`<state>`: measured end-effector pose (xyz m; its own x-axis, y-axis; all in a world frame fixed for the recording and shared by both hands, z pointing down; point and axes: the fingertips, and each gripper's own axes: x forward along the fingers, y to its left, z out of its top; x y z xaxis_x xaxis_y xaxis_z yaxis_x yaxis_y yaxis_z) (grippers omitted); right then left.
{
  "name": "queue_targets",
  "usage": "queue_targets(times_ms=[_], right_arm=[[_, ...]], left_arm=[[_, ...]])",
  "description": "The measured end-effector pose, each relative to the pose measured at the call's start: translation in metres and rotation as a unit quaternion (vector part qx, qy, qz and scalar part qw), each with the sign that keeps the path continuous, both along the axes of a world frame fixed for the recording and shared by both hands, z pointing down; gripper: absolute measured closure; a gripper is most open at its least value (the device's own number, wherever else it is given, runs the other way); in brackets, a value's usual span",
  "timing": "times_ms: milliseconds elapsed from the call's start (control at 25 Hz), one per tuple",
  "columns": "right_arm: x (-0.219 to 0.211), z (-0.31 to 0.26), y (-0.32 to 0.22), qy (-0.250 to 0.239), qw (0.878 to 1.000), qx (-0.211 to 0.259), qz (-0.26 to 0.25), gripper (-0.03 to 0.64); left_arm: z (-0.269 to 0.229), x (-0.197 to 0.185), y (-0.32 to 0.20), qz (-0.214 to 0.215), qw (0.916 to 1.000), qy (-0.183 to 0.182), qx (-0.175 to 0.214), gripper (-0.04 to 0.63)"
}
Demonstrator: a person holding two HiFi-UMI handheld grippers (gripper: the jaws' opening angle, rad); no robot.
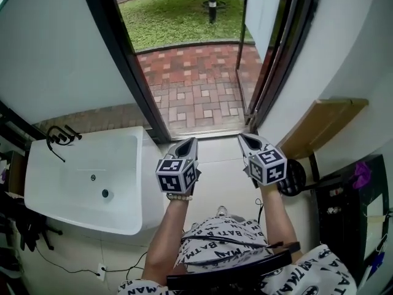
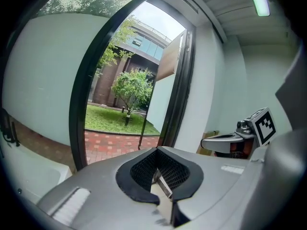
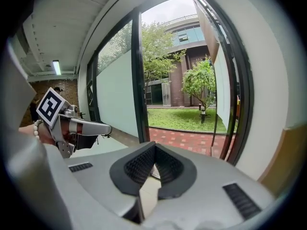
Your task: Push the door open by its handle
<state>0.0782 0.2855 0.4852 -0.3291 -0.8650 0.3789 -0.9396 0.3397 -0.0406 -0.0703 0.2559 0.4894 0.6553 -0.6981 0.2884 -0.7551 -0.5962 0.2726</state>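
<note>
Right gripper (image 3: 154,152), jaws together, faces the door (image 3: 221,90), apparently swung outward.

Your head camera: high, looks steeply down at doorway (image 1: 191,54). Your gripper cameras: low, near threshold (image 1: 206,132), face out through it. All three share brick paving (image 1: 196,94), lawn (image 1: 178,17).

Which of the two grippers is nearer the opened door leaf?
The right gripper: it sits toward the doorway's right side, where the door stands swung outward. The left gripper is beside the white sink instead.
</note>
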Motion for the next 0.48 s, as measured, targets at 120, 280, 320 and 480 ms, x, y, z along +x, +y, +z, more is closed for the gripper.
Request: queue_targets(times_ms=[120, 280, 320, 480], right_arm=[[0.0008, -0.0004, 0.0057, -0.001, 1.0, 0.001, 0.006, 0.612], [-0.0016, 0.0009, 0.0098, -0.003, 1.0, 0.0, 0.008, 0.612], [-0.0023, 0.0012, 0.0102, -0.003, 1.0, -0.001, 0.008, 0.612], [-0.0063, 0.0023, 0.0118, -0.006, 1.0, -0.003, 0.009, 0.612]], left_arm=[[0.0006, 0.0009, 0.0046, 0.006, 1.0, 0.001, 0.001, 0.609], [0.003, -0.002, 0.0074, 0.007, 1.0, 0.001, -0.002, 0.609], [0.0033, -0.0026, 0.0077, 0.007, 1.0, 0.002, -0.003, 0.609], [0.0026, -0.0058, 0.0088, 0.007, 1.0, 0.004, -0.003, 0.609]])
